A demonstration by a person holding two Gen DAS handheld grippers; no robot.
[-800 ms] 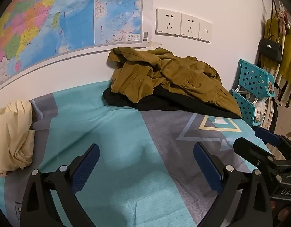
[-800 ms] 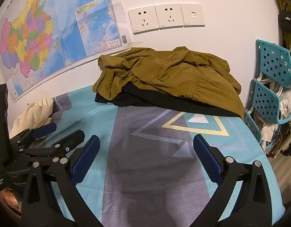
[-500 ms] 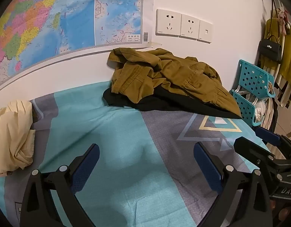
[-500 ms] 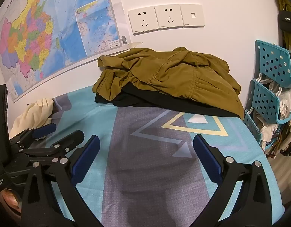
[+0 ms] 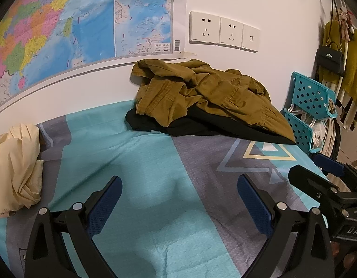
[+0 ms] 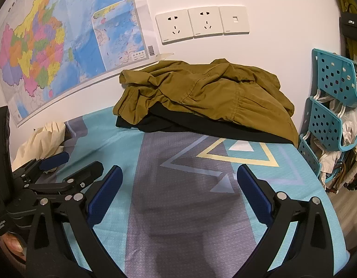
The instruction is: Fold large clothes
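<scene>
**Start Position: Both Claws Spread, Garment Pile Untouched**

Change since the previous frames: none of note. Both views match those taken a moment ago; neither claw has advanced and the clothes lie as before. Judgement: folding has not begun, and the first step, reaching for a garment, remains to be done.

Claw state: the left claw (image 5: 178,199) is spread wide with nothing between its pads. The right claw (image 6: 178,190) is likewise spread wide and empty. Both hover over the bare near part of the bed (image 6: 192,208), side by side, angled down toward the sheet.

Garment location: the olive jacket (image 6: 208,92) lies crumpled at the far edge of the bed, against the wall, on top of a black garment (image 6: 178,122). A cream cloth (image 5: 16,162) sits bunched at the far left corner, well apart from the pile.

Orientation: the jacket's long axis runs roughly parallel to the wall. Its bunched end points toward the map (image 6: 62,41); its flatter end spreads toward the teal rack (image 6: 329,97). Collar and sleeves cannot be told apart.
</scene>
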